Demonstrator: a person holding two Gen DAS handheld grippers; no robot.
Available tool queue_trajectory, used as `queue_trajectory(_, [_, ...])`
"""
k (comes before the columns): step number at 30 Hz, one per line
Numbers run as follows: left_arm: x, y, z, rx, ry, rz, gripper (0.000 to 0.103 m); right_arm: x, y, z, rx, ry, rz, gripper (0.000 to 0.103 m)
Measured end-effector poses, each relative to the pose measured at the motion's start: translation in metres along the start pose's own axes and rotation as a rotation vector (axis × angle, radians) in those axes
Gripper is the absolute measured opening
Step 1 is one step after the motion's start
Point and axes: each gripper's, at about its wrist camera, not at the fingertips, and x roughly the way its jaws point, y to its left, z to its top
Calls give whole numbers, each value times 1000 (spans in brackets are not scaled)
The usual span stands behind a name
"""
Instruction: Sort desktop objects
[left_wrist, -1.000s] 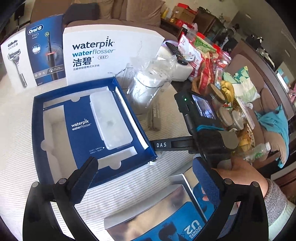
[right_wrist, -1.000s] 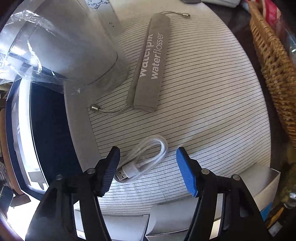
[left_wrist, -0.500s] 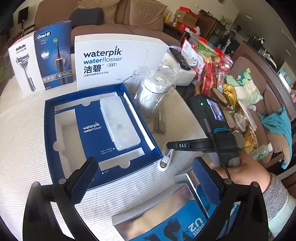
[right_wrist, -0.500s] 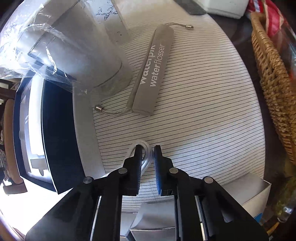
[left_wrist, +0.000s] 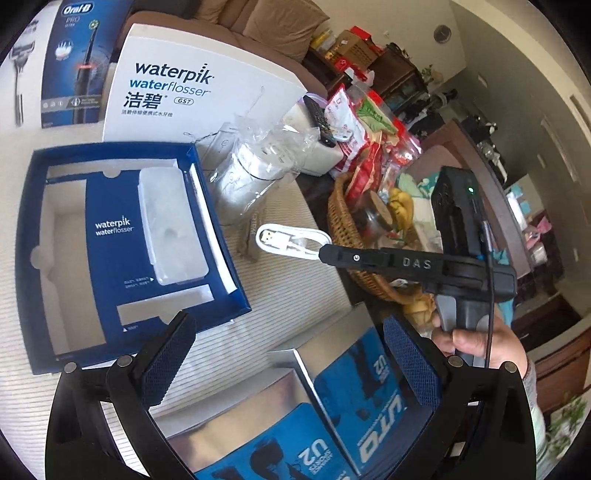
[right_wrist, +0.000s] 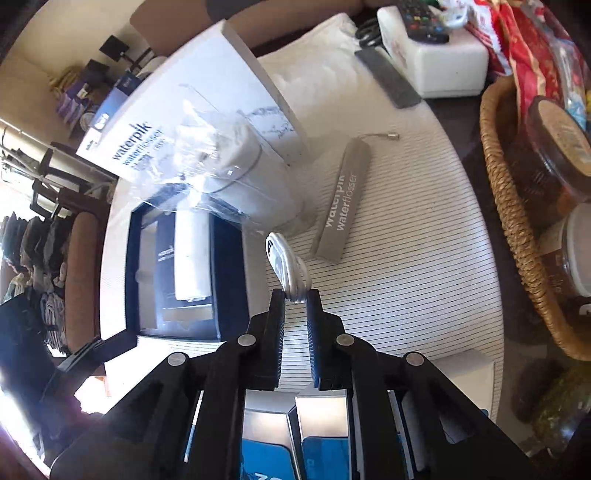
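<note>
White coiled USB cable (left_wrist: 291, 242), plug end outward, clamped in the closed jaws of the right gripper (right_wrist: 295, 295), held clear above the striped surface (right_wrist: 399, 280). Left gripper (left_wrist: 288, 354) jaws wide, empty. Open blue box (left_wrist: 221, 236) beside.

Wicker basket (left_wrist: 345, 225): right of centre, left wrist view, packed with red snack bags (left_wrist: 364, 147).
Bananas (left_wrist: 400, 206): inside it.
Sofa cushions (left_wrist: 280, 22): top.
Wall clock (left_wrist: 442, 34): upper right.
</note>
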Motion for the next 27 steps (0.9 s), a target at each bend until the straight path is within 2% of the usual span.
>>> queue_trajectory(2, [2, 4, 0, -47, 1, -60, 103, -8, 6, -5, -25, -8, 22, 11])
queue_trajectory(4, [3, 8, 0, -100, 2, -132, 103, -4, 5, -9, -41, -9, 59, 1])
queue_trajectory(6, [4, 15, -1, -153, -6, -162, 103, -1, 5, -13, -63, -11, 84, 1])
queue_trajectory(9, [5, 23, -4, -173, -6, -128, 103, -4, 10, -13, -107, -6, 53, 1])
queue_trajectory(13, [8, 19, -6, -156, 13, -88, 103, 10, 9, -13, -124, 50, -16, 5])
queue_trajectory(15, [10, 15, -6, -139, 22, -74, 103, 35, 8, -13, -137, 87, -46, 12])
queue_trajectory(16, [11, 14, -6, -135, 29, -70, 103, 50, 9, -14, -141, 109, -63, 22])
queue_trajectory(17, [11, 13, -5, -131, 36, -60, 103, 65, 8, -14, -139, 136, -69, 27])
queue_trajectory(22, [9, 12, -2, -112, 56, 7, 103, 124, 11, -22, -169, 241, -90, 28])
queue_trajectory(27, [2, 19, 2, -110, 40, 33, 103, 147, 15, -30, -206, 291, -137, 28])
